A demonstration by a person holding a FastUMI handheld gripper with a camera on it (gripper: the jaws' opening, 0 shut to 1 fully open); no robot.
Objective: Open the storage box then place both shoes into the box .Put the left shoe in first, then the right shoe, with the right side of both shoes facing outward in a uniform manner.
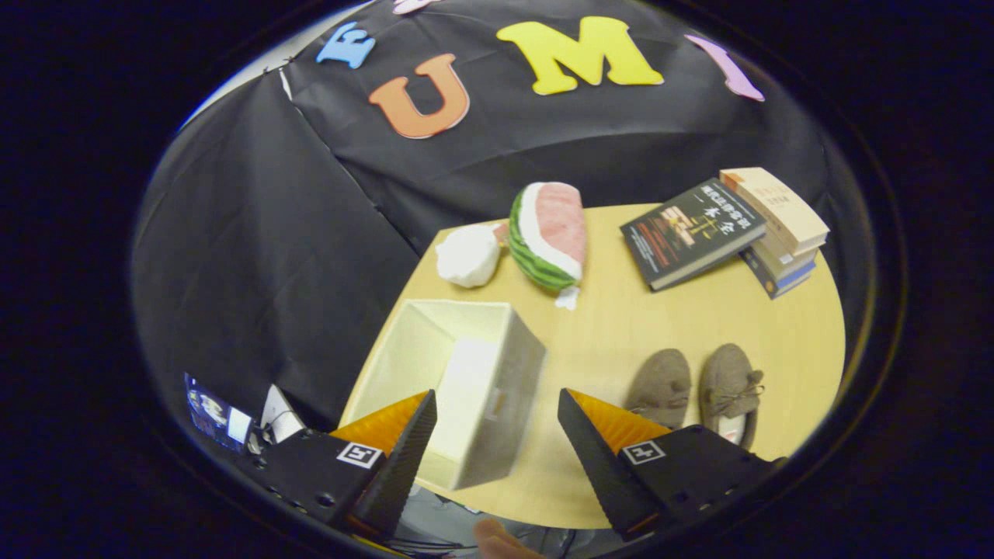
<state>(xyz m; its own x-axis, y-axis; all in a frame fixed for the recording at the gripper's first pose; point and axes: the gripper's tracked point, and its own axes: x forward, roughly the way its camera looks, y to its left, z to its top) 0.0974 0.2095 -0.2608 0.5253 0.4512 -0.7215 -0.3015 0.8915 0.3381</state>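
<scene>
Figure. I am looking down over a round wooden table, the largest thing in the scene. On its near left part I am seeing the storage box, pale and rectangular, already standing open with nothing visible inside; its long side wall is facing the shoes. I am judging it light and fairly stiff-walled, likely fabric over board, so it may slide if I nudge it.

Beyond it a stack of books is lying at the far right, with a plush watermelon slice and a white crumpled lump at the far middle.

The two shoes are sitting side by side to the right of the box, toes pointing away from me: the left shoe nearer the box, the right shoe just beside it. Both are grey-brown, felt-like slip-ons with small laces. I am judging them soft, light and not slippery; I would take each by the heel collar or side wall, where the upper is firmest.

My gripper is hovering above the near table edge, its fingers spread wide and holding nothing, with the box's corner between them.
</scene>
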